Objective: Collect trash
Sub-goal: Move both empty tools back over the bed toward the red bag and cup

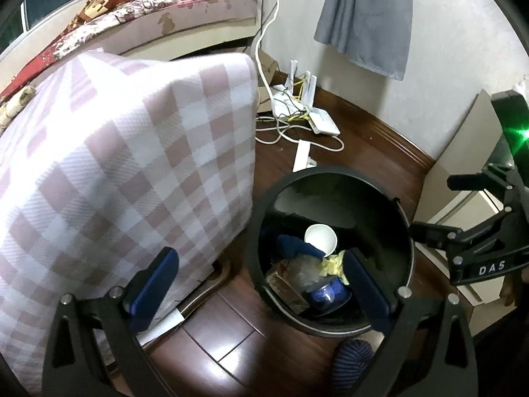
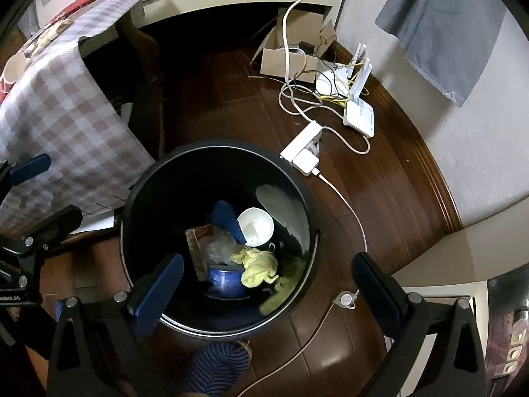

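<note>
Standing on the dark wooden floor, the black bin holds the trash: a white cup lying on its side, a blue glove that touches the rim of the cup, a yellow cloth, some clear plastic, a brown packet and a blue cup at the bottom. All these things lie inside the bin, piled close together. The left gripper hangs over the near edge of the bin with its blue pads spread wide, and nothing is between them. The right gripper is also above the bin, its pads wide apart and holding nothing. In the left view the right gripper shows at the right edge, beside the bin. A table with a pink checked cloth stands just beside the bin on the left. Behind the bin, a white power strip lies near it on the floor, and further away are white cables, a router and a cardboard box by the wall. A grey cloth hangs on the wall. A striped blue slipper is on the floor just in front of the bin.
</note>
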